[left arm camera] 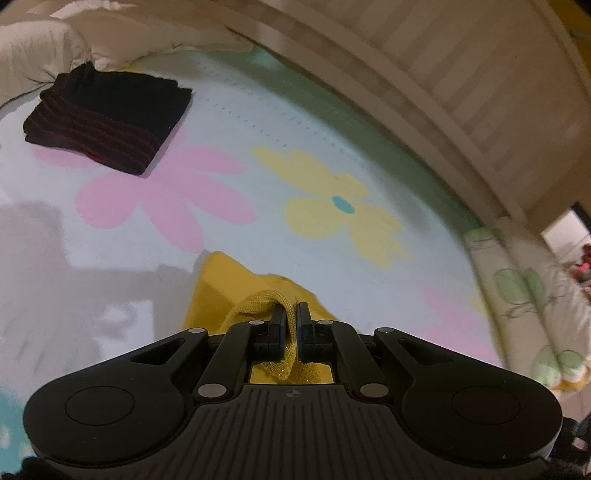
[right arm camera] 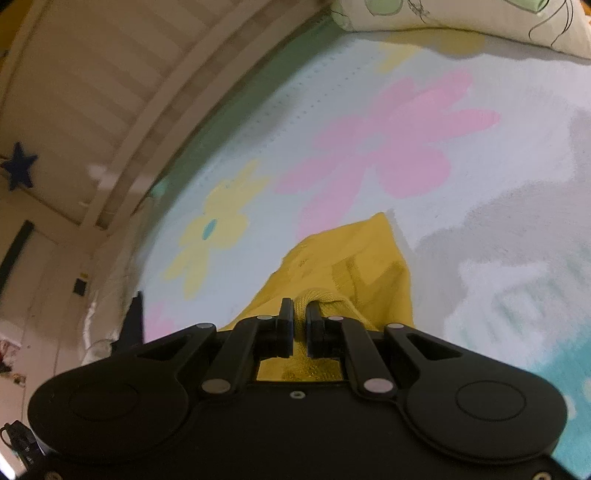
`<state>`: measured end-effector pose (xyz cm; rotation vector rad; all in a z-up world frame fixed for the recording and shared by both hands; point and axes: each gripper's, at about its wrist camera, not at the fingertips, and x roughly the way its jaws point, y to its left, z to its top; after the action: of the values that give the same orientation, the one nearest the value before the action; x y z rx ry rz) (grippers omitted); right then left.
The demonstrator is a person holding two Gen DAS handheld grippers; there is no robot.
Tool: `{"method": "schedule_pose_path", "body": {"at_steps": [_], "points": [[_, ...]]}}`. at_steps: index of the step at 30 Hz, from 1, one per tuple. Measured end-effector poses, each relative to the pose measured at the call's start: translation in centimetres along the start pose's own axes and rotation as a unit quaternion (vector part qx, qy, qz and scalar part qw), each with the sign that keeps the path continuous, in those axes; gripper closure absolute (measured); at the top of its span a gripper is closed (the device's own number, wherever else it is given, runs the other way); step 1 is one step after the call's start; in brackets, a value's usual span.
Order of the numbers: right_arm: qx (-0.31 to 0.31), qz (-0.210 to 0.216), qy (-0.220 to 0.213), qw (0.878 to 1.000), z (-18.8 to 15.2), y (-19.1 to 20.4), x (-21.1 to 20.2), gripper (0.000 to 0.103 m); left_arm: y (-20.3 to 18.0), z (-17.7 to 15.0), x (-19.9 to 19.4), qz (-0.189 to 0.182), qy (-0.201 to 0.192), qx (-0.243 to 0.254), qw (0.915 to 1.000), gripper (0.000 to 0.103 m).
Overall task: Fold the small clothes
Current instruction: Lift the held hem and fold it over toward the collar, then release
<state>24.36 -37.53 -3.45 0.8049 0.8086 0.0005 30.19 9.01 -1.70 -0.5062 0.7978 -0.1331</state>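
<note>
The left claw [left arm camera: 291, 314] is clenched on a bunched edge of the yellow knit cloth [left arm camera: 221, 288]. The right claw [right arm camera: 299, 310] is clenched on another thick edge of the same yellow knit cloth [right arm camera: 354, 266]. The cloth hangs from both claws, just above the bed sheet [left arm camera: 258, 122], which has big pink and yellow flowers on it. No words or labels can be read on anything.

Well away from the yellow cloth, near the far end of the bed, a dark folded cloth with red stripes [left arm camera: 107, 122] lies flat on the sheet. Behind it is a white pillow [left arm camera: 37, 48]. A pale wooden bed rail [left arm camera: 443, 74] runs along the sheet's edge, past the cloth. A flowered cushion [right arm camera: 461, 18] lies at the sheet's other end. A blue star [right arm camera: 18, 170] hangs on the wall beyond the rail.
</note>
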Motion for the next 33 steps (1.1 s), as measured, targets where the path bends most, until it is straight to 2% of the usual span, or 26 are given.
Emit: {"method": "schedule_pose_path", "body": {"at_steps": [4,12,14,16,17,18,19,20,21,24,26,28,29,30,32,33], "points": [[0.002,-0.021,0.011,1.0,0.5,-0.8,2.3,0.089,0.8,0.5,2.3,0.008,0.013,-0.006,0.9999,0.098],[0.006,-0.039,0.016,0.999,1.1,-2.6,4.3,0.089,0.7,0.9,4.5,0.021,0.007,0.018,0.9996,0.097],[0.002,-0.038,0.017,0.999,1.0,-2.7,4.6,0.085,0.8,1.0,4.6,0.031,0.009,0.027,0.9991,0.095],[0.003,-0.031,0.016,0.999,1.1,-2.7,4.8,0.083,0.8,1.2,4.3,0.051,0.003,0.035,0.9981,0.076],[0.002,-0.027,0.014,1.0,1.2,-2.7,4.6,0.076,0.8,1.2,3.9,0.058,-0.008,0.04,0.9975,0.074],[-0.002,-0.028,0.009,1.0,1.3,-2.7,4.3,0.063,0.8,1.3,3.4,0.065,-0.02,0.046,0.9966,0.073],[-0.012,-0.03,0.0,0.999,1.3,-2.5,3.8,0.054,0.7,1.4,2.8,0.07,-0.027,0.056,0.9956,0.073],[-0.026,-0.034,-0.016,0.999,1.3,-2.2,3.2,0.039,0.5,1.4,2.3,0.073,-0.03,0.068,0.9946,0.073],[-0.04,-0.04,-0.037,0.998,1.3,-1.9,2.5,0.032,0.2,1.3,1.9,0.075,-0.03,0.084,0.9931,0.073],[-0.084,-0.051,-0.078,0.992,1.3,-1.0,0.4,0.033,-1.2,-0.1,0.6,0.072,-0.023,0.148,0.986,0.073],[-0.127,-0.052,-0.082,0.987,0.9,-0.2,-0.7,0.033,-2.2,-1.5,0.4,0.062,-0.006,0.188,0.9801,0.073],[-0.175,-0.055,-0.074,0.98,0.1,0.9,-1.1,0.037,-3.2,-3.5,0.1,0.05,0.016,0.239,0.9696,0.073],[-0.209,-0.056,-0.064,0.974,-0.8,1.4,-1.3,0.046,-3.6,-4.5,0.0,0.045,0.025,0.26,0.9643,0.073],[-0.233,-0.056,-0.055,0.969,-1.5,2.0,-1.2,0.059,-4.0,-5.6,0.0,0.038,0.038,0.28,0.9584,0.073],[-0.279,-0.054,-0.027,0.958,-3.4,2.8,-0.9,0.077,-4.5,-7.3,0.2,0.027,0.056,0.304,0.9506,0.073],[-0.3,-0.05,-0.015,0.953,-4.5,3.1,-0.7,0.079,-4.7,-8.1,0.4,0.024,0.068,0.313,0.9472,0.073]]}}
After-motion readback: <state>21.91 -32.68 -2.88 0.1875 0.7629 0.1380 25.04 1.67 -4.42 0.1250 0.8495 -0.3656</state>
